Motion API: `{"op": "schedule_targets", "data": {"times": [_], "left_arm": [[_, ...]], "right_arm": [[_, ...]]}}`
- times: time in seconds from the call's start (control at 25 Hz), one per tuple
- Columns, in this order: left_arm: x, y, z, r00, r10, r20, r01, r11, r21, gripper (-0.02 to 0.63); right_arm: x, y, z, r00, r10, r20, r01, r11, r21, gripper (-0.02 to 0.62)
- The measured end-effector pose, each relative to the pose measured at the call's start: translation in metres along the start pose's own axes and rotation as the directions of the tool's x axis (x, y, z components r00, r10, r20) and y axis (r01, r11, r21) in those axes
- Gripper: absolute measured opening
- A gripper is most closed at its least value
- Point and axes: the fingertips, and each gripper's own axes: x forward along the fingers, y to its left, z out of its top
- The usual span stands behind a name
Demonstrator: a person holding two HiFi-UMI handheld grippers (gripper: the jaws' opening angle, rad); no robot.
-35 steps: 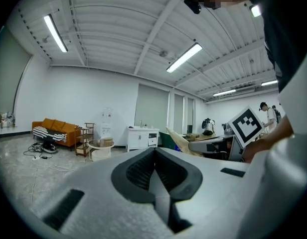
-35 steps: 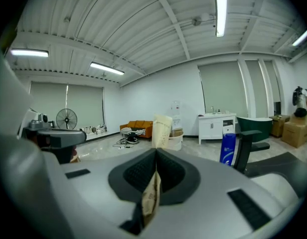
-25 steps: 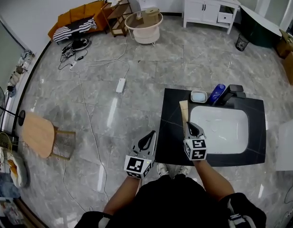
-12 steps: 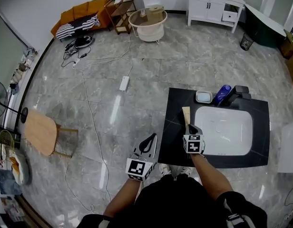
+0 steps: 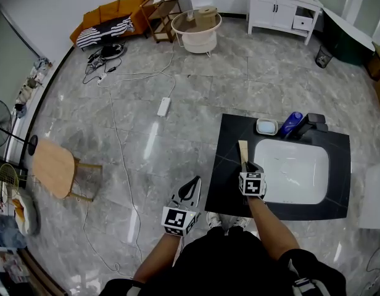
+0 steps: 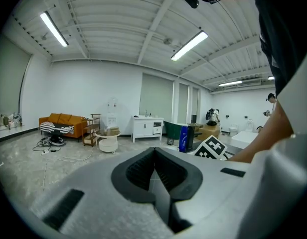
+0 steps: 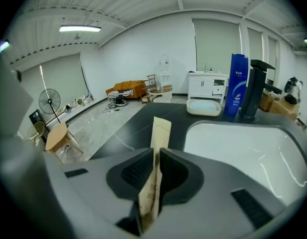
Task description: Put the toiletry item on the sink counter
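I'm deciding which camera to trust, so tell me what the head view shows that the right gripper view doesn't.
Only the head view shows the left tongs, held beside the black sink counter over the grey tile floor, and the person's forearms. Only the right gripper view shows the right tongs shut on the flat tan paper sachet, a pad on each face. Both show that counter, the white basin, blue bottle and white soap dish.

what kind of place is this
Likely a showroom or studio staged with bathroom fittings: a freestanding sink counter on open tiled floor, a white vanity, and an orange sofa.
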Motion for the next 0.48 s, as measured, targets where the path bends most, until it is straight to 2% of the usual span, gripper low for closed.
{"op": "schedule_targets", "data": {"times": [0.08,0.28,0.48], "left_arm": [[0.003,-0.003,0.000,1.000,-0.002,0.002,0.002,1.000,0.001,0.008],[0.014,-0.012,0.007,1.000,-0.017,0.020,0.017,1.000,0.004,0.008],[0.029,-0.024,0.017,0.999,-0.041,0.026,0.041,0.999,0.001,0.008]], "right_arm": [[-0.008,0.000,0.009,0.999,0.017,0.028,-0.017,1.000,-0.001,0.074],[-0.047,0.002,0.045,0.989,0.080,0.122,-0.075,0.996,-0.037,0.099],[-0.106,-0.003,0.094,0.959,0.122,0.255,-0.103,0.991,-0.086,0.080]]}}
